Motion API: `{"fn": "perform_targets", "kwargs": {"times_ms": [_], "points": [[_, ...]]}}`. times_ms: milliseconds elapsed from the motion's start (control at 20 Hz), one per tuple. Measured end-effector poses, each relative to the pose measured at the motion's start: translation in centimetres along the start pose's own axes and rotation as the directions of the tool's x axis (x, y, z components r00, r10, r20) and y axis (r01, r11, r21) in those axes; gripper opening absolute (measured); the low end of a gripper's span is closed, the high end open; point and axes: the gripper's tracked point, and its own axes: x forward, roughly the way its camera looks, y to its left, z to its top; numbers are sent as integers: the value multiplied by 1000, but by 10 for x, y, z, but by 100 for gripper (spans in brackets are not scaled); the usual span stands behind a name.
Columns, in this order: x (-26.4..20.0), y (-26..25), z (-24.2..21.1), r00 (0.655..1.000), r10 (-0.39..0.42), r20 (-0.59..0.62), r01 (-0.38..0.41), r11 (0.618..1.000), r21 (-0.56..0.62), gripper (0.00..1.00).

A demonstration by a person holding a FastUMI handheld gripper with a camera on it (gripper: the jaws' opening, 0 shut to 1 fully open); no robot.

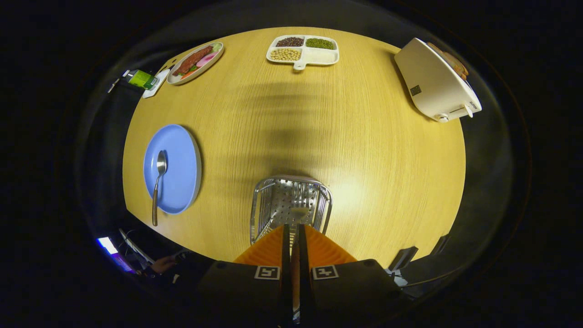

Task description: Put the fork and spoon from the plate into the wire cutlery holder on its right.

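High above the table, my gripper is shut on the fork. Its wooden handle runs between my fingers, and its metal head hangs inside the wire cutlery holder just ahead of the fingertips. The holder stands on the wooden table. Left of the holder lies the blue plate. On the plate rests the spoon, bowl pointing away, its brown handle sticking out over the near rim.
At the table's far edge is a white divided tray of beans, with an oval plate of food to its left. A white toaster holding bread sits far right. A person's hand rests below the table's near-left edge.
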Motion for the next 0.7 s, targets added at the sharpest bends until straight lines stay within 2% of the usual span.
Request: {"fn": "perform_targets", "kwargs": {"times_ms": [150, 300, 450, 600, 700], "points": [[-19, 11, 12, 995, 35, 88, -36, 999, 9, 9], [-43, 32, 22, 983, 85, 164, -85, 996, -8, 12], [-61, 68, 28, 966, 150, 210, -145, 989, -38, 19], [-67, 116, 27, 951, 222, 214, -206, 974, -91, 33], [-65, 149, 24, 943, 264, 202, -242, 962, -128, 34]]}}
